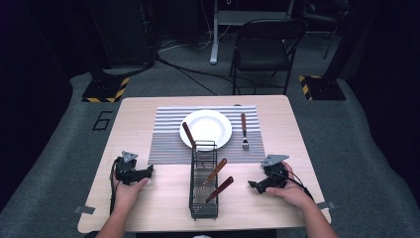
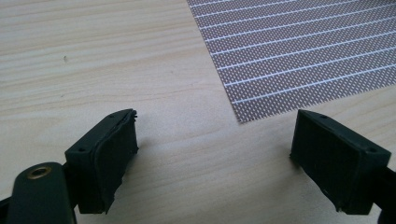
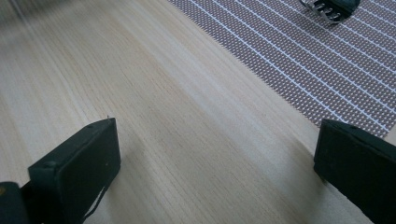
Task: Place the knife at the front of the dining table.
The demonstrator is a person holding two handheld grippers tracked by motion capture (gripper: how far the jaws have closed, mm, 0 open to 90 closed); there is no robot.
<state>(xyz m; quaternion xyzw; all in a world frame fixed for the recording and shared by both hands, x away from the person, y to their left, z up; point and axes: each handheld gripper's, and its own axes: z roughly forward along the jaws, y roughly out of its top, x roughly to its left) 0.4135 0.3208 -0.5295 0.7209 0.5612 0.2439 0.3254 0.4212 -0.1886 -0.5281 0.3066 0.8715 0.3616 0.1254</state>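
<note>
High view: wire caddy [image 1: 203, 191] holds three brown-handled utensils [image 1: 216, 171]; left tool [image 1: 148, 171] and right tool [image 1: 252, 184] both spread, empty.

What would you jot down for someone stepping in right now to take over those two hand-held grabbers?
Left gripper: open, empty, resting on the pale wooden table.
Right gripper: open, empty, also on the table.
Black wire cutlery rack stands between them, with three wooden-handled utensils leaning in it.
Done: round white plate sits on the striped grey placemat; wooden-handled metal fork lies right of the plate.
Left, probably: move the remaining utensils from rack to placemat.
</note>
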